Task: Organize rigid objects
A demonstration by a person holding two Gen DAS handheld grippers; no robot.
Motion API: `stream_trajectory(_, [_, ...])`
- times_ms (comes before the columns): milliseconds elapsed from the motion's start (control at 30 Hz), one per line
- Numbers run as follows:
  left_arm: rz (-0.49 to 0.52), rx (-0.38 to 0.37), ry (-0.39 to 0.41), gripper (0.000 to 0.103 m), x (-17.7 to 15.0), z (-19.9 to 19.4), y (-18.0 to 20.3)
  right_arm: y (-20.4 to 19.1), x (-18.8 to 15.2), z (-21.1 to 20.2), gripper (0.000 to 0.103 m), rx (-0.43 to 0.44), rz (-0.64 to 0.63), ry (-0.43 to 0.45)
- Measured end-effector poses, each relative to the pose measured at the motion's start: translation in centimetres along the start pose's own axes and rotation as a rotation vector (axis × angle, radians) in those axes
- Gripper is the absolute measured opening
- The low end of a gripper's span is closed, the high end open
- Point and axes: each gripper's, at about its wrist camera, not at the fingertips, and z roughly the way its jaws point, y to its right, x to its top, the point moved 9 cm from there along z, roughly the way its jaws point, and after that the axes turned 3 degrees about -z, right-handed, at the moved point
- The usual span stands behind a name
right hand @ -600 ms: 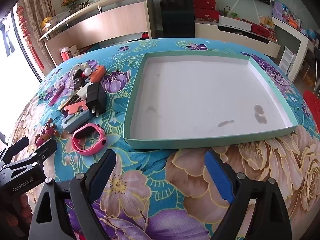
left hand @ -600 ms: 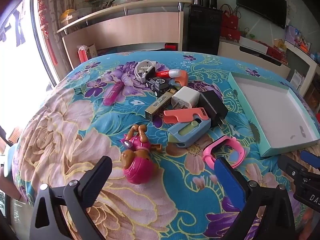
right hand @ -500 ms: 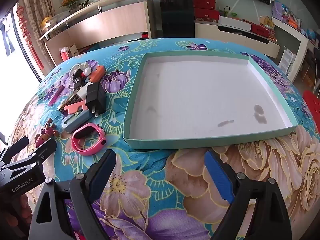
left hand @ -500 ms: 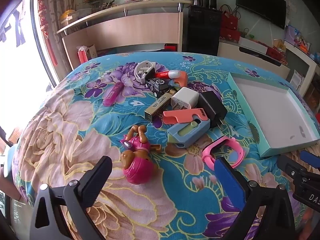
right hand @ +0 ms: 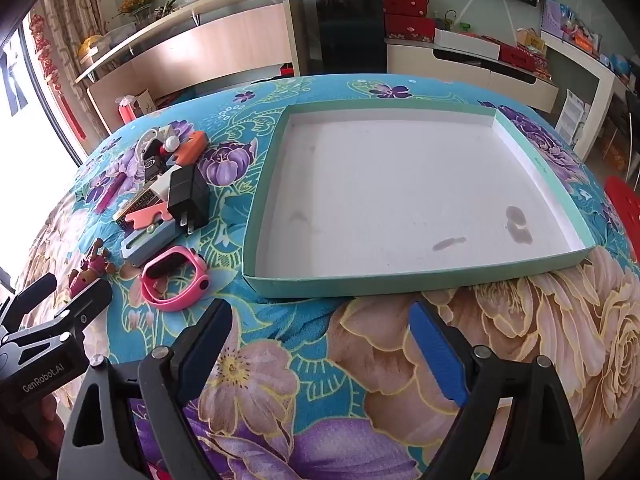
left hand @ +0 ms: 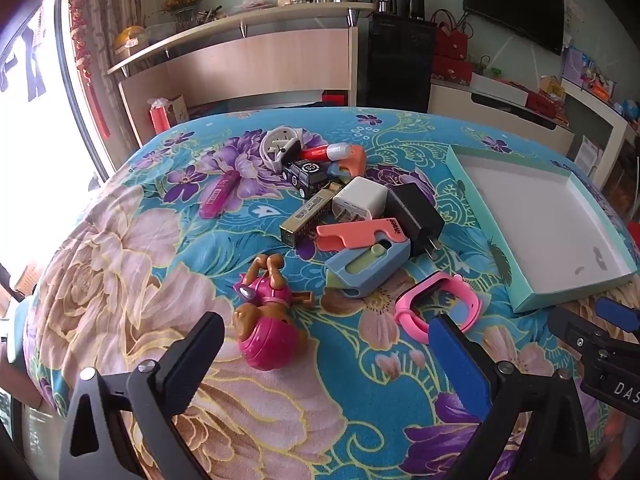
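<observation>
A shallow green box with a white floor [right hand: 416, 280] lies on the flowered cloth, nothing in it; in the left wrist view it is at the right [left hand: 532, 300]. Left of it lies a pile of small items: a pink toy dog [left hand: 266, 312], a pink watch [left hand: 438, 304], a blue and a salmon cutter [left hand: 368, 268], a black charger [left hand: 416, 212], a white charger [left hand: 360, 200], a gold box [left hand: 308, 214] and a toy car [left hand: 308, 174]. My left gripper [left hand: 324, 352] is open just short of the toy dog. My right gripper [right hand: 320, 344] is open before the box's near wall.
A magenta stick [left hand: 220, 194] lies apart on the left of the cloth. A white watch [left hand: 280, 146] and a red tube [left hand: 326, 154] sit at the pile's far end. Behind the table stand a wooden counter [left hand: 256, 64] and low cabinets. A red stool [right hand: 624, 208] is at the right.
</observation>
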Motion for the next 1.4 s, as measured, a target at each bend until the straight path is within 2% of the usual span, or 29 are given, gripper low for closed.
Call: stream_trajectory(1400, [-0.003, 0.029, -0.007, 0.103, -0.18, 0.40, -0.62, -0.28, -0.17, 0.03, 0.091, -0.003, -0.006, -0.001])
